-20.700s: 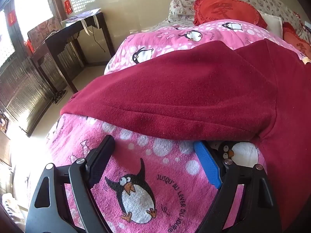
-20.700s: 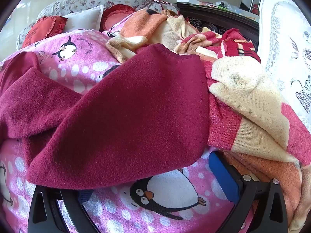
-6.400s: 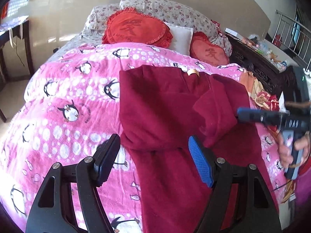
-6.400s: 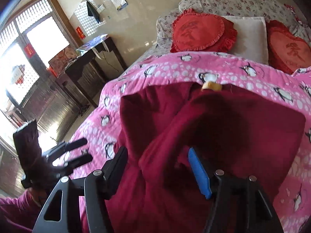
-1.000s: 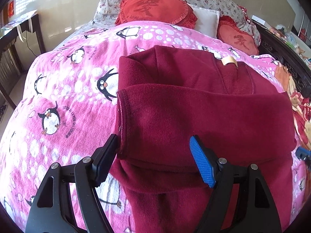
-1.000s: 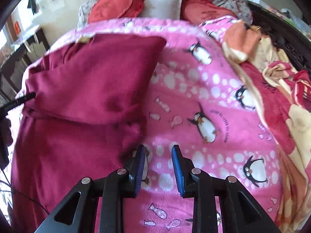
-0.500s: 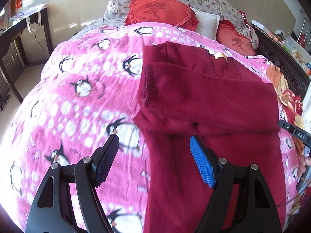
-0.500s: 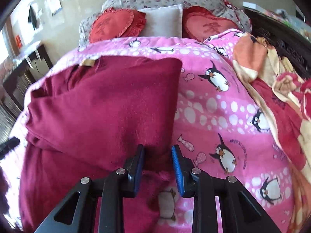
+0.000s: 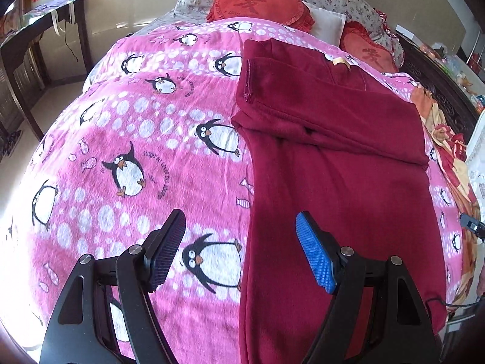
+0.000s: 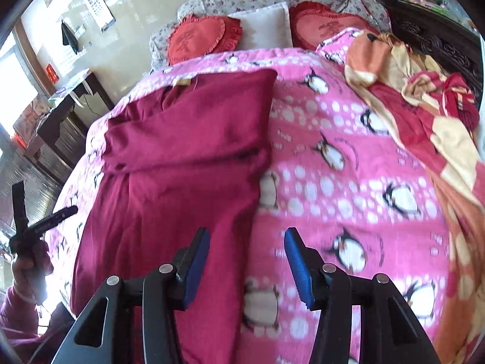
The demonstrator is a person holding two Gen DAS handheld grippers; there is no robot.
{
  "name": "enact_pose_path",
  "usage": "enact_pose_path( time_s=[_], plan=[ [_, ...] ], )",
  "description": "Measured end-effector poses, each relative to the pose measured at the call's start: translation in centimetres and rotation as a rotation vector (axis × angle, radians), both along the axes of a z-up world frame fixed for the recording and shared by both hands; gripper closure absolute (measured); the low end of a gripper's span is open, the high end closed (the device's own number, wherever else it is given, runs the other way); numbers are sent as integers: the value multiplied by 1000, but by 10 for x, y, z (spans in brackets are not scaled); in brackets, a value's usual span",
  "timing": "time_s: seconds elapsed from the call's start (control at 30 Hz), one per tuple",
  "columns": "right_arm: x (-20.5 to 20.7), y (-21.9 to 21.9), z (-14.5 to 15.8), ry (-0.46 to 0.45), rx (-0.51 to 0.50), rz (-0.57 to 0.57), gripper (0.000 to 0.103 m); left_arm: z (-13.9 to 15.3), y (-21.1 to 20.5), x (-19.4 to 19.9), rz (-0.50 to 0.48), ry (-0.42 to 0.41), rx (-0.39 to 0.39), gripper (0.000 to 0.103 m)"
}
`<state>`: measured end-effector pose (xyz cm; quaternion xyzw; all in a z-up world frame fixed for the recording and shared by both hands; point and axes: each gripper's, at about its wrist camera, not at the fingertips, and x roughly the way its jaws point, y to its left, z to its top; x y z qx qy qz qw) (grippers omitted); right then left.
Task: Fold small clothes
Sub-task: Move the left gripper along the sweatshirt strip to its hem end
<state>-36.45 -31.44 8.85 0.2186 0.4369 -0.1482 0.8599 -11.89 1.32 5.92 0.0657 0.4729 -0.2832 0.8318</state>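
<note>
Lying flat on the pink penguin blanket (image 9: pixel 136 139) is the dark red garment (image 9: pixel 333 182), a long fleece piece with its far end folded across itself into a thick band, tan label (image 9: pixel 341 60) showing just past that fold. Everything else is easiest to place off that garment.

The left gripper (image 9: pixel 239 254) hovers over the garment's near left edge, jaws spread wide, gripping nothing; one finger is above the blanket, the blue-padded one above the red fleece. The right gripper (image 10: pixel 247 265) hangs over the garment's near right edge, jaws moderately apart and also empty, straddling the line where fleece meets blanket.

Beyond the garment's folded end sit two red heart cushions (image 10: pixel 197 38) with a white pillow (image 10: pixel 263 25) between them, against a floral pillow. Off to the garment's right there's a crumpled orange and red blanket (image 10: pixel 424 115). To its left, past the bed edge, a dark wooden desk (image 9: pixel 27 45).
</note>
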Motion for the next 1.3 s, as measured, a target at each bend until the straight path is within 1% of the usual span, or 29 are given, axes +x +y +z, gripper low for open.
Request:
enact_pose_path(
  time_s=[0.17,0.3,0.43,0.57,0.67,0.77,0.87,0.97,1.1,1.27,1.3],
  plan=[
    [-21,20,-16,28,34,3,54,4,9,-13,-17,-2,0,27],
    [-32,35,-22,50,36,14,54,7,18,-21,-26,20,-25,27],
    [-43,43,-15,62,15,25,54,12,27,-30,-30,23,-26,27],
    [-57,44,1,51,-21,10,54,18,37,-45,-52,21,-32,27],
    [-70,44,8,49,-26,-1,51,17,45,-60,-71,42,-33,27],
    [-82,48,6,40,10,11,49,7,47,-73,-95,77,-4,27],
    [-91,56,-5,40,52,27,49,-5,49,-82,-102,118,6,27],
    [-94,66,-20,49,107,48,49,-15,49,-85,-95,184,-14,27],
    [-94,76,-37,57,173,73,49,-18,50,-85,-83,236,-49,27],
    [-94,85,-55,50,246,104,49,-34,49,-82,-58,312,-30,27],
    [-93,87,-57,47,257,106,49,-36,50,-82,-51,315,-34,27]
  ],
)
